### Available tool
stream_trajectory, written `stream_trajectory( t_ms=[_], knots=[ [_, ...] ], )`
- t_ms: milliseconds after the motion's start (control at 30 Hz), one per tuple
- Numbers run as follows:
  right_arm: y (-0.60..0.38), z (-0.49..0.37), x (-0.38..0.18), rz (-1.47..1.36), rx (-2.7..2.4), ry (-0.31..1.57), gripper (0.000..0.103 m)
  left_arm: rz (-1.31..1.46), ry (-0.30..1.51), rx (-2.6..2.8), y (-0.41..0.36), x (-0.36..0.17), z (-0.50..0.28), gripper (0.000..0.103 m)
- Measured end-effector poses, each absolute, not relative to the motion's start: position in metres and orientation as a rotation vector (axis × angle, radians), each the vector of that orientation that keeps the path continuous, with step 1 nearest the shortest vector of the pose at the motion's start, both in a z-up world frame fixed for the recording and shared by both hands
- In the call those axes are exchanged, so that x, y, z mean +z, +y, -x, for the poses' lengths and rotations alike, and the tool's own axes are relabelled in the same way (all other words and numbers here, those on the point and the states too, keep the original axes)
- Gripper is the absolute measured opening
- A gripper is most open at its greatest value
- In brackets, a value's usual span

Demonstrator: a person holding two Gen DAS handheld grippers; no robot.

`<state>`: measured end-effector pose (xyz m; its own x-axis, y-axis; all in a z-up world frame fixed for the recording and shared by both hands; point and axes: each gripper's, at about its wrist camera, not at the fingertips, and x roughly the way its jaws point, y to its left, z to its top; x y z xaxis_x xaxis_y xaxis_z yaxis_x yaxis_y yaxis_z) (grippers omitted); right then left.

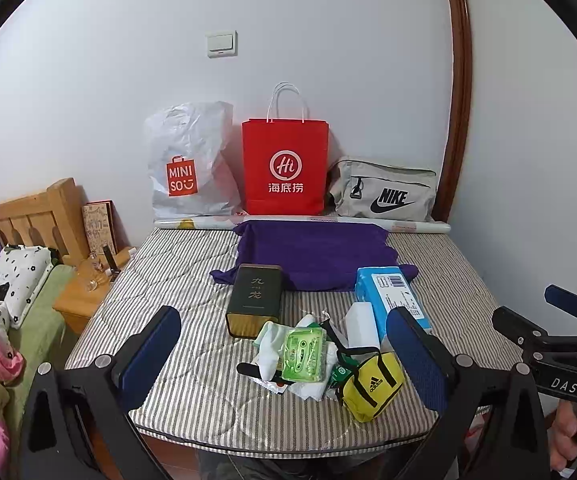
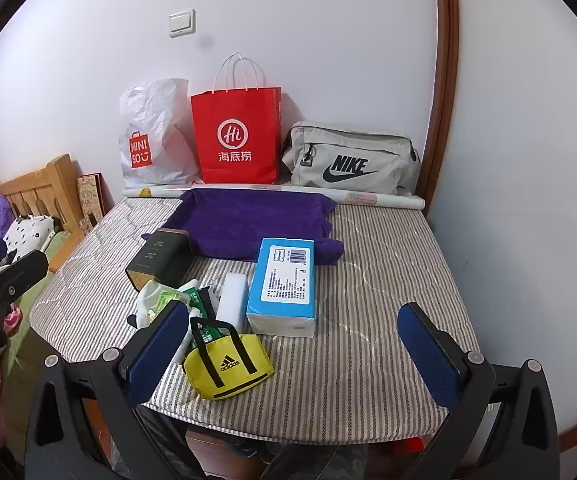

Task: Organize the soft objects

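Both claws, left claw [image 1: 284,354] and right claw [image 2: 294,354], hung released; yellow pouch [image 2: 228,364] looked light, squashy; likely best pinched by its handle.

Bright, even light; fisheye edges bent, perhaps softened

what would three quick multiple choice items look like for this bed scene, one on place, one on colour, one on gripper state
1. Where is the blue tissue pack?
A. inside the red bag
B. on the striped mattress, overlapping the purple towel
C. on the nightstand

2. What colour is the Adidas pouch?
A. yellow
B. grey
C. red

3. How are the two grippers?
A. both shut on cloth
B. one holds the pouch
C. both open, empty

Answers: B, it lies on the mattress at the towel's near corner; A, yellow with black straps; C, the left gripper and right gripper show spread fingers holding nothing.
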<state>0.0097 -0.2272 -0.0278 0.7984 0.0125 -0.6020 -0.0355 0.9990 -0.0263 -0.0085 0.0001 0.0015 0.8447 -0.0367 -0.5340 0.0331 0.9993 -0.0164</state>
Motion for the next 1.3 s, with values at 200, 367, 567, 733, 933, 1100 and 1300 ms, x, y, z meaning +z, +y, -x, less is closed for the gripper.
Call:
stream_trajectory(
  t_ms=[200,367,567,733,933,1100,1300],
  knots=[
    [-0.225,-0.007,-0.029,0.035,0.03,0.639,0.103,0.012,0.566,-0.027,0.002,0.001,0.007,0.103],
    [-0.224,-0.006,-0.03,0.036,0.031,0.637,0.103,0.012,0.566,-0.028,0.002,0.002,0.007,0.103],
    [-0.222,-0.004,-0.03,0.042,0.033,0.633,0.103,0.011,0.565,-0.032,0.002,0.001,0.008,0.103],
    [-0.222,-0.003,-0.029,0.042,0.034,0.631,0.103,0.011,0.565,-0.03,0.002,0.001,0.007,0.103],
    [-0.222,-0.001,-0.028,0.039,0.031,0.625,0.103,0.01,0.563,-0.031,0.001,0.002,0.01,0.103],
    [-0.223,0.0,-0.027,0.038,0.034,0.623,0.103,0.01,0.564,-0.034,0.001,0.003,0.01,0.103],
    [-0.222,0.002,-0.027,0.039,0.037,0.621,0.103,0.01,0.562,-0.033,0.001,0.002,0.011,0.103]
  ],
)
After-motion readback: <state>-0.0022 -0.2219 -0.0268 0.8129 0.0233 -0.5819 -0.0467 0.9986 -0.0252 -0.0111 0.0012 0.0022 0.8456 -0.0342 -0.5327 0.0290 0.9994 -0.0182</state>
